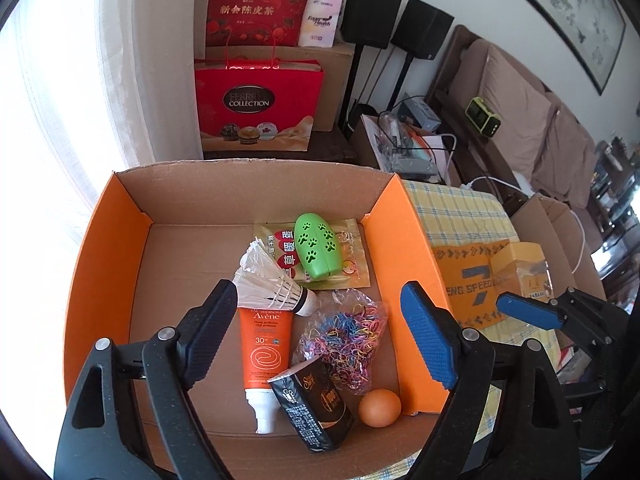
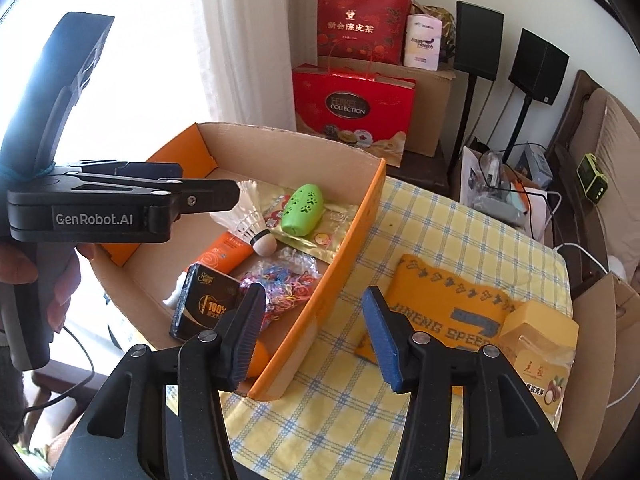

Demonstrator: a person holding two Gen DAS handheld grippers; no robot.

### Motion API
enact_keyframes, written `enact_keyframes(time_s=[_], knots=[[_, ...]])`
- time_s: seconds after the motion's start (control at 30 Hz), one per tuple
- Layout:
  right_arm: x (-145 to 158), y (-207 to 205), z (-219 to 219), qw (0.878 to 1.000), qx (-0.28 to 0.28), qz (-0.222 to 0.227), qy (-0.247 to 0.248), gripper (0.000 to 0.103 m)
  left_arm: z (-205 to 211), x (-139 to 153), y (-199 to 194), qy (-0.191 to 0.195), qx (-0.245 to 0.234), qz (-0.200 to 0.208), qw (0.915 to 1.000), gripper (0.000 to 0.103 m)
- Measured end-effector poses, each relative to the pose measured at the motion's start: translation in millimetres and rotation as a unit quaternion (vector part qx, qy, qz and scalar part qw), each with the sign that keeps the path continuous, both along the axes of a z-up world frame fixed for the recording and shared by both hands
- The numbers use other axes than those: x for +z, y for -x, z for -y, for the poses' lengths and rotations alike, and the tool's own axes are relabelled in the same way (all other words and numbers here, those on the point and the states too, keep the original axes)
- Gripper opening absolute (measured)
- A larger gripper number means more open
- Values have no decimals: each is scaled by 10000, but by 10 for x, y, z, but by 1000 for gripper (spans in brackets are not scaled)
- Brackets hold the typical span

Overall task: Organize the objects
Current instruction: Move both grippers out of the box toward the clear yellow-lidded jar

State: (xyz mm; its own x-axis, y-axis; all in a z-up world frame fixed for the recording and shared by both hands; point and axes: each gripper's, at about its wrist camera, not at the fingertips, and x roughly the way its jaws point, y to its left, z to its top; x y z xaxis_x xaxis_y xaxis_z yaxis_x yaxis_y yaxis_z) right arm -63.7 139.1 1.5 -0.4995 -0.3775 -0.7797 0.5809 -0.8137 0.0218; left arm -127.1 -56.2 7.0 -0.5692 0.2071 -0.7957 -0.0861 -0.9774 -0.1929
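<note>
On the checked yellow surface [image 2: 320, 412] stands an open orange cardboard box [image 1: 108, 248], and every place below is given from it. Against its far wall lies a gold sachet [image 1: 352, 272] with a green paw-print pod [image 1: 318, 250] resting on top. Nearer the middle, a white shuttlecock [image 1: 268, 284] lies across the top of an orange Avène sunscreen tube [image 1: 264, 354]. Beside the tube, toward the box's right wall, sits a clear bag of coloured rubber bands [image 1: 344, 340]. At the near end a black packet [image 1: 312, 406] leans by the tube's white cap, with an orange egg [image 1: 379, 407] next to it in the near right corner. Outside the box's right wall, an orange printed cloth [image 2: 444, 312] and a yellow carton [image 2: 540, 344] lie on the surface. Left tongs [image 1: 320, 338] hover above the box, spread wide and empty. Right tongs [image 2: 316, 334] are likewise wide apart, holding nothing, straddling the box's right wall.
</note>
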Motion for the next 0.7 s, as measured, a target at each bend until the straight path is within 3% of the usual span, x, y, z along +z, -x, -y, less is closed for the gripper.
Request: enact_keyframes(time_s=[0.07,0.37,0.43,0.63,0.7], knots=[[12,18,-32,10000,-70,-22,10,54,-16,8,-19,-13,-10,-30,10000,92],[80,99,-287,9989,-436,-98,129,64,-164,51,-91,40,-143,-119,9998,96],[102,123,-367,9984,-535,-102,167,65,-203,55,-100,4,-189,-127,9997,103],[146,181,-633,9961,-853,-161,124,69,-346,60,-108,-94,-351,-149,9992,103],[154,198,-730,9951,-970,-168,125,76,-415,64,-111,-81,-424,-163,9989,103]])
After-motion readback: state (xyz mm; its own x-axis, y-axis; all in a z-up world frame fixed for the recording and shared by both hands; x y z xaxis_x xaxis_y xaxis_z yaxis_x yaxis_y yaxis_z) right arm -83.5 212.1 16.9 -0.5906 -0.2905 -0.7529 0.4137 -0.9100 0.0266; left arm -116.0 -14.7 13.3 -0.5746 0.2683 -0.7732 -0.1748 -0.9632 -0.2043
